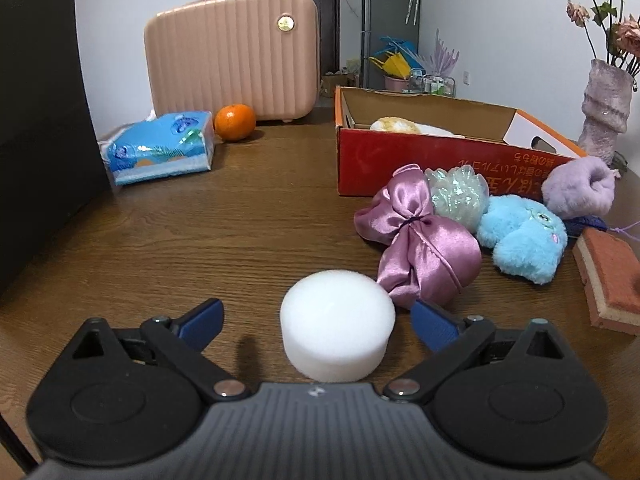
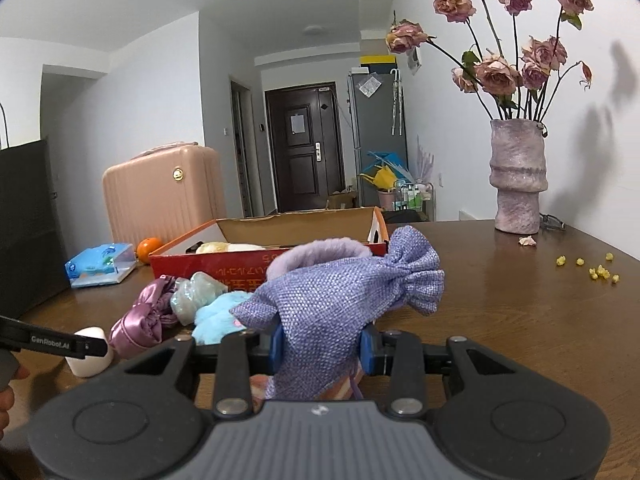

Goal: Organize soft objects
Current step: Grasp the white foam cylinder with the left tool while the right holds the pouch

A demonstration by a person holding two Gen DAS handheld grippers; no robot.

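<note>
My left gripper [image 1: 318, 322] is open, its blue fingers on either side of a white foam cylinder [image 1: 337, 330] standing on the wooden table. My right gripper [image 2: 322, 346] is shut on a purple burlap drawstring pouch [image 2: 340, 304] held above the table. A red cardboard box [image 1: 440, 148] holds a yellow-white soft item [image 1: 394, 125]. In front of the box lie a pink satin pouch [image 1: 420, 248], an iridescent mesh ball [image 1: 458, 194], a blue plush toy [image 1: 520, 236] and a lilac furry item [image 1: 578, 188].
A pink suitcase [image 1: 234, 56], an orange [image 1: 235, 122] and a blue tissue pack [image 1: 160, 148] stand at the back left. An orange sponge [image 1: 612, 280] lies at the right edge. A vase of dried roses [image 2: 516, 176] stands at the right, with yellow crumbs [image 2: 592, 270] nearby.
</note>
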